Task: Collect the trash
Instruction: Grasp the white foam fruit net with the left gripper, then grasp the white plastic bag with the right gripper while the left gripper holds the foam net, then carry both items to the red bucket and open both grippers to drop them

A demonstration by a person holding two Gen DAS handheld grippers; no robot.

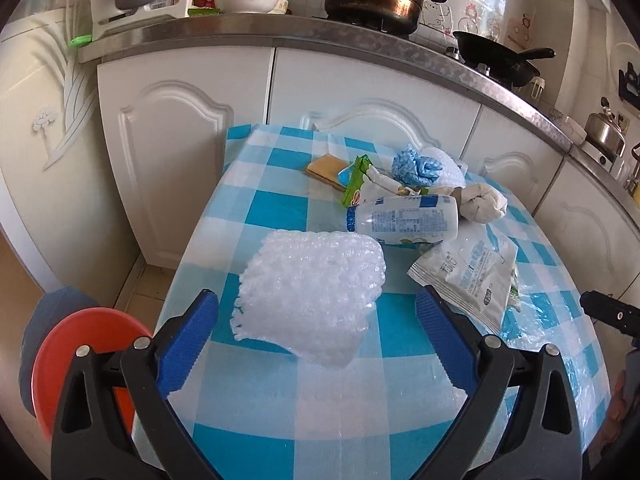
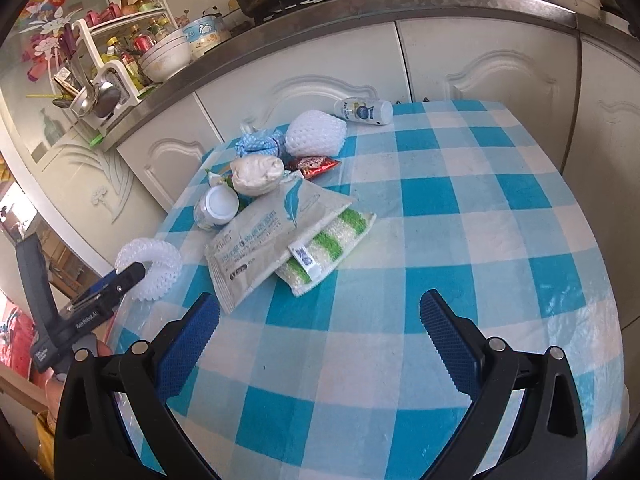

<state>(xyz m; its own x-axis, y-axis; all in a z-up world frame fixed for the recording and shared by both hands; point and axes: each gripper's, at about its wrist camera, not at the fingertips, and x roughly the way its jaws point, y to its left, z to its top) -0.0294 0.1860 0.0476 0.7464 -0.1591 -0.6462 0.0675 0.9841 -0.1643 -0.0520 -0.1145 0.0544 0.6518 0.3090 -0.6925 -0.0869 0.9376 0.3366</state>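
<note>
foam net (image 1: pixel 310 294) lies btwn left gripper (image 1: pixel 316 316) fingers (spread), bottle (image 1: pixel 402 219) beyond.

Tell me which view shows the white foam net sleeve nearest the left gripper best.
The left wrist view: the white foam net sleeve lies large and unblocked between the open left gripper fingers, mesh texture clear. The right wrist view shows it small near the table edge, curled into a ring and partly covered by a left-gripper finger.

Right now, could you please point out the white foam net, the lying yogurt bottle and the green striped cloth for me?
white foam net (image 1: pixel 310 292), left wrist view, middle of its mesh body.
yogurt bottle (image 1: pixel 404 220), left wrist view, middle of its printed side.
green striped cloth (image 2: pixel 332 244), right wrist view, on its striped face.
</note>
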